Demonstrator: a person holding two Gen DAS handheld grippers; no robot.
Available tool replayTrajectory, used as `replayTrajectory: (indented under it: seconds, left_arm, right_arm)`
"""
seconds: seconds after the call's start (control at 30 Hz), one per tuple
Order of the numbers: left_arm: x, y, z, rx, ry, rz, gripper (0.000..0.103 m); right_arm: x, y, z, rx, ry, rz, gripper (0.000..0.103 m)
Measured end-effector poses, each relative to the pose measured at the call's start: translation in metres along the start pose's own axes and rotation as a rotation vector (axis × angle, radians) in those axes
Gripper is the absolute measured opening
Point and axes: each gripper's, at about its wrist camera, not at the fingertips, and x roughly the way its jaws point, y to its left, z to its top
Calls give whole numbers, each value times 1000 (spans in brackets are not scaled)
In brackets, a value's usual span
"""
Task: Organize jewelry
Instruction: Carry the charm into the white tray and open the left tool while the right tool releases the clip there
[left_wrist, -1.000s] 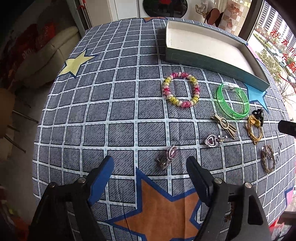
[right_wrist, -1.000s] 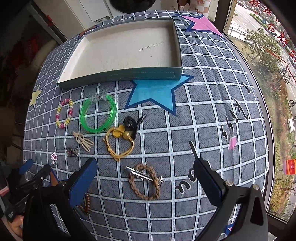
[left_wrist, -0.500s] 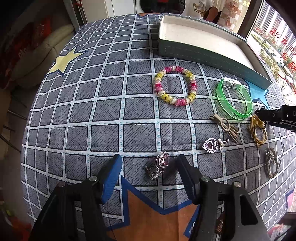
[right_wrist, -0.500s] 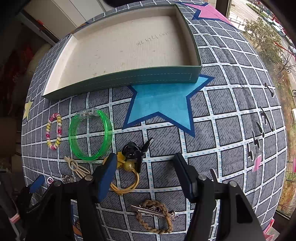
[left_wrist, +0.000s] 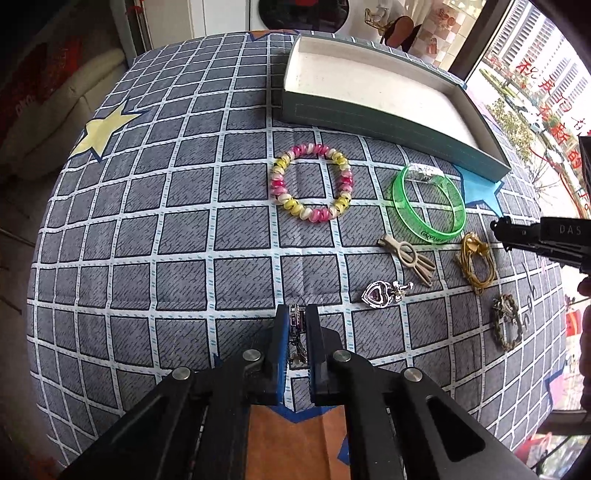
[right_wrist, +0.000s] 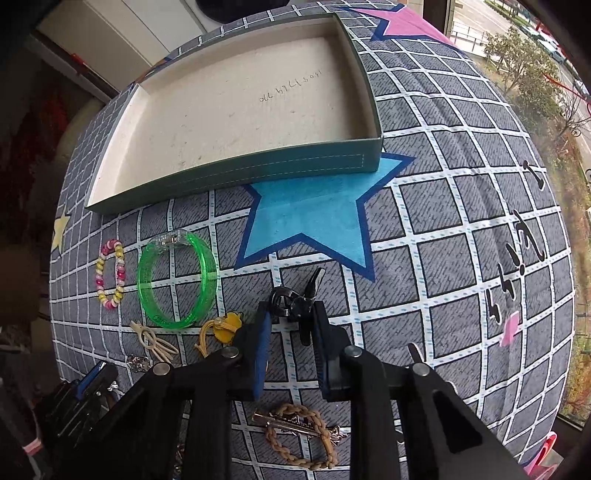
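While both pairs of jaws have just been closing, the left gripper (left_wrist: 296, 321) now pinches a small silver ring with pink stones (left_wrist: 295, 325) on the quilted counter (left_wrist: 147, 221), and the right gripper (right_wrist: 290, 321) clamps a black hair clip (right_wrist: 295, 301) near the blue star. Both pieces look light, hard and slippery; the ring seems safest pinched across its band. The green tray (right_wrist: 236, 173) sits beyond, empty.
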Motion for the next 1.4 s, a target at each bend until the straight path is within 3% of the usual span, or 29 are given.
replayTrajectory:
  seconds: [0.27,0.63,1.0,1.4]
  left_arm:
    - [-23,1,36,-21,-56,-38,20]
    - [-35,-28,120,19,-157,-91,20]
    - [25,-48,196,44,-156,-29,20]
    - [75,-55,217,99,-123,58,21]
  right_arm:
    - [-23,-10,18,4,-9,69,23]
    - [-54,5,85,-41,-86,113,23]
    - [-33,2,152,-92,-65,89,23]
    - [13,6,180,-126,-17,35,23]
